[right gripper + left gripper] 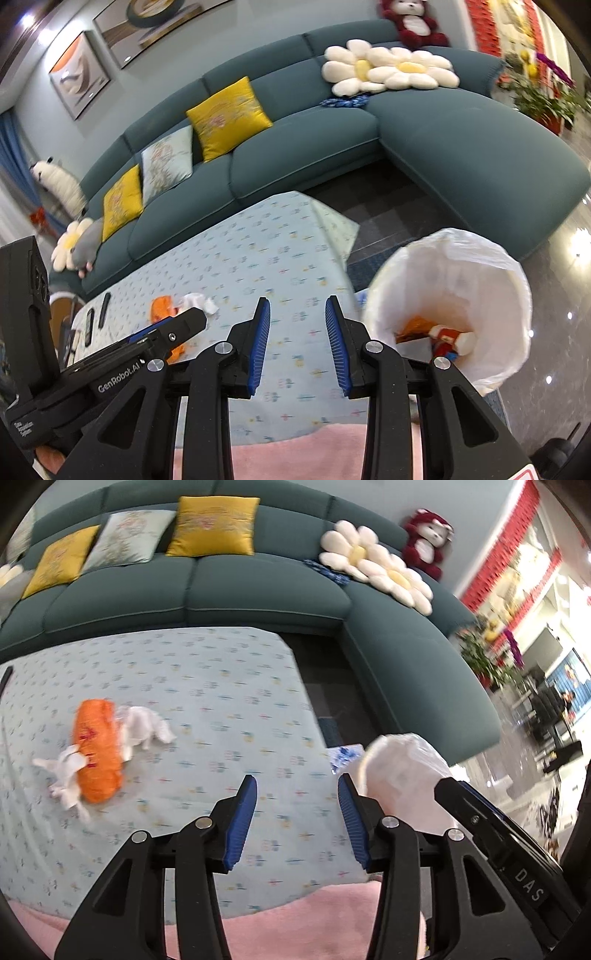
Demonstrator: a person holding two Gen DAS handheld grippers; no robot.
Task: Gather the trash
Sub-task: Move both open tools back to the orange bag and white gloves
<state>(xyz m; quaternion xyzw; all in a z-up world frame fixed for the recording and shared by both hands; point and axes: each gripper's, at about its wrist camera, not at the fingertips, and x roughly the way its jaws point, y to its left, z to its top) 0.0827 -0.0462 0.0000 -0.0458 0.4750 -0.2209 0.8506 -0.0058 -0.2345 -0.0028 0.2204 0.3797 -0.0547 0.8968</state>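
An orange wrapper (98, 751) lies on the blue patterned tablecloth (221, 686), with crumpled white tissues (142, 727) on both sides of it. My left gripper (297, 788) hovers to the right of them, open and empty. A bin with a white liner (480, 280) stands off the table's right corner. It holds an orange wrapper (413, 326) and a red and white packet (448, 338). My right gripper (297, 304) is open and empty over the table edge, just left of the bin. The orange wrapper (162, 306) and a tissue (197, 301) show far left in that view.
A teal corner sofa (258, 587) with cushions wraps behind and to the right of the table. Two dark remotes (104, 302) lie at the table's far left. A blue and white packet (345, 755) sits by the bin. Pink fabric (295, 915) is below the grippers.
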